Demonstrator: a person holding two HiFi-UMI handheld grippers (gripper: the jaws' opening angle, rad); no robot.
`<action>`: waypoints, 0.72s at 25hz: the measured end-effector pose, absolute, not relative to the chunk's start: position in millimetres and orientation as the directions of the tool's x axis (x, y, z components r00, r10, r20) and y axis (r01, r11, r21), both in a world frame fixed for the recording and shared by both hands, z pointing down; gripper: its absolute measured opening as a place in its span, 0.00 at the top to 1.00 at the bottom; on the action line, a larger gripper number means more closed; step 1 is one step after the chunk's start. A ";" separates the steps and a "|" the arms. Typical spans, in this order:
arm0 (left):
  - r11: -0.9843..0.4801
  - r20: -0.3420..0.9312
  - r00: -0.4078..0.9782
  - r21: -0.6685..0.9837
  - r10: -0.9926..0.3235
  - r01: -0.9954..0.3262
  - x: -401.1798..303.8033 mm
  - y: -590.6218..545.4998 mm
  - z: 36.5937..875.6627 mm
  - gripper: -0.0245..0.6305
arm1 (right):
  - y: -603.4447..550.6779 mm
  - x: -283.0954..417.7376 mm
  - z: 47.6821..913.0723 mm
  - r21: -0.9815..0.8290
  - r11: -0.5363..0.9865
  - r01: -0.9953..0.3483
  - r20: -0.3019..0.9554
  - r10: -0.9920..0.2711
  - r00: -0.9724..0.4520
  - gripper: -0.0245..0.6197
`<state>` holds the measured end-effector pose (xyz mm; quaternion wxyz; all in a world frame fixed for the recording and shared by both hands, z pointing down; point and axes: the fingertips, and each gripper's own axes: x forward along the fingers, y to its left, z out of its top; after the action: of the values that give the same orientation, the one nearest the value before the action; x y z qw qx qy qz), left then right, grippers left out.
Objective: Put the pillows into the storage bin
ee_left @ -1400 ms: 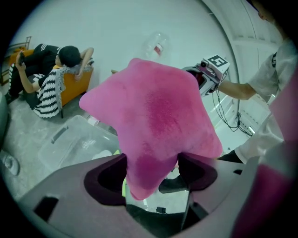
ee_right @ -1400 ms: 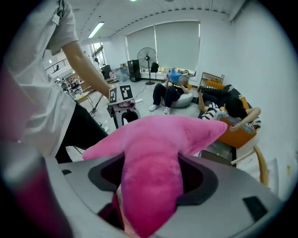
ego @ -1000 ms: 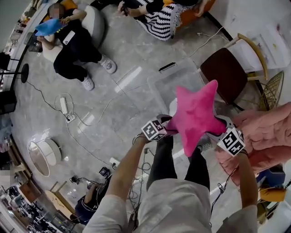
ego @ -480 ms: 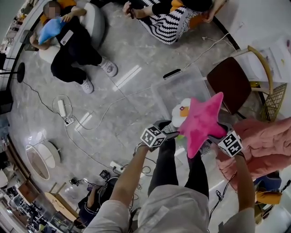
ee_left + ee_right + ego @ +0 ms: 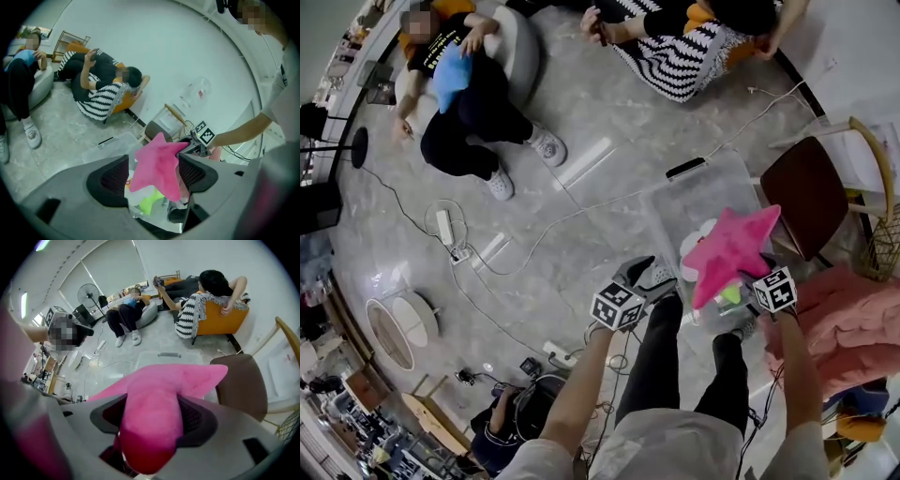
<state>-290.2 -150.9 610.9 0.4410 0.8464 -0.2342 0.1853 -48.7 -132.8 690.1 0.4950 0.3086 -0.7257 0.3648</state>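
While the right gripper [image 5: 748,281] is clamping one arm of the pink star pillow [image 5: 729,248], I am watching that pillow hanging just above the clear storage bin [image 5: 675,211] on the grey floor [image 5: 609,94]. Its pads are pressing into the plush from both sides, and in the right gripper view the squeezed arm is filling the whole gap between the jaws. The left gripper [image 5: 649,275] is standing released, its jaws spread wide and gripping nothing. Through its own view I am seeing the star beyond the jaws, touching neither pad. This gripper is hovering just beside the bin's near-left corner. Inside the bin a white pillow [image 5: 701,234] with an orange patch is lying under the star, and something lime-green [image 5: 729,294] is showing beneath the star's lower arm. A brown chair [image 5: 806,187] is standing just beyond the bin on the right, and a heap of pink fabric [image 5: 848,314] is lying near the right gripper.
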 end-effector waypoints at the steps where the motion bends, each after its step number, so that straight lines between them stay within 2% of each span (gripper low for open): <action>1: -0.495 0.524 0.817 0.658 -0.239 -0.567 -294.9 -149.5 613.2 0.45 | -138.1 -49.1 697.3 -0.218 0.528 -0.820 0.945 -0.095 -0.313 0.50; 5: -0.467 0.540 0.803 0.658 -0.254 -0.591 -307.8 -141.7 631.2 0.45 | -160.5 -51.4 725.4 -0.189 0.500 -0.845 0.950 -0.126 -0.287 0.50; 11: -0.454 0.560 0.803 0.672 -0.204 -0.585 -303.8 -120.6 670.7 0.45 | -166.7 -48.4 762.4 -0.154 0.460 -0.874 0.959 -0.145 -0.245 0.50; 15: -0.419 0.562 0.800 0.687 -0.211 -0.593 -298.0 -111.6 687.4 0.45 | -170.7 -54.1 784.1 -0.164 0.449 -0.878 0.956 -0.148 -0.254 0.50; 18: -0.440 0.571 0.805 0.688 -0.164 -0.577 -288.7 -99.8 695.1 0.45 | -174.2 -61.2 800.9 -0.183 0.432 -0.883 0.953 -0.143 -0.267 0.50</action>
<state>-288.7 -99.8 695.1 0.4784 0.8206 -0.2258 0.2161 -61.2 -174.2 800.9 0.4804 0.3682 -0.6965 0.3853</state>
